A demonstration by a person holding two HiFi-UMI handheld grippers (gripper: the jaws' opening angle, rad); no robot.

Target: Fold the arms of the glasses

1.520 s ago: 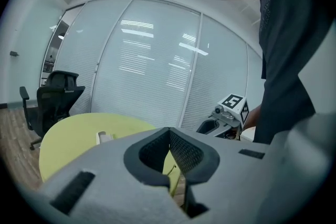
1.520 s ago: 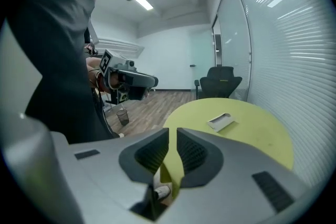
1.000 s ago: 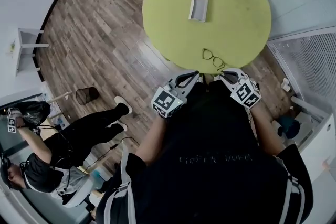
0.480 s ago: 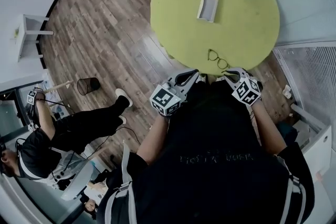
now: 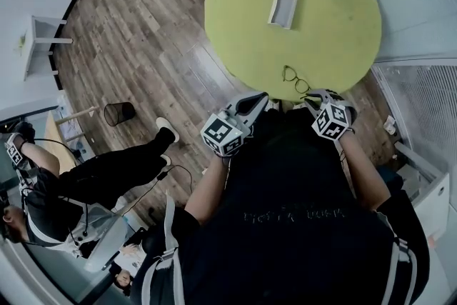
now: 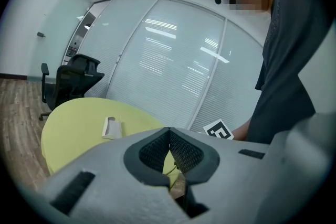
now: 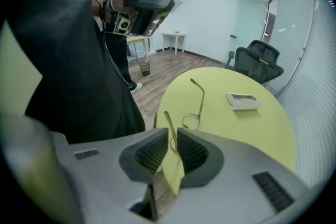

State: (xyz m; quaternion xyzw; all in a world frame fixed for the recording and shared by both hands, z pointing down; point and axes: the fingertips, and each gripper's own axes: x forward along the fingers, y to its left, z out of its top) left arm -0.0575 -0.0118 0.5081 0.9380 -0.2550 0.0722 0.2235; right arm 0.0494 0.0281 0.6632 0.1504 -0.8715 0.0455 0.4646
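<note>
Thin-framed glasses [image 5: 294,80] lie open on the round yellow-green table [image 5: 321,32], near its front edge. In the right gripper view the glasses [image 7: 190,122] have both arms unfolded, one arm pointing toward the jaws. My right gripper [image 5: 310,98] hovers at the table edge just short of them. The right gripper [image 7: 173,136] is open by a narrow gap, and that arm shows in line with the gap. My left gripper [image 5: 260,100] hangs beside it, left of the glasses. The left gripper [image 6: 169,132] is shut, tips touching, holding nothing.
A white open case [image 5: 283,8] lies farther back on the table. A black office chair [image 6: 71,81] stands behind the table by a glass wall. On the wood floor at left are a black bin [image 5: 119,113], a seated person [image 5: 86,182] and a white side table [image 5: 43,39].
Both grippers stay at the table's front edge, almost where they were. The glasses have not moved. The person at left has shifted their arms.
</note>
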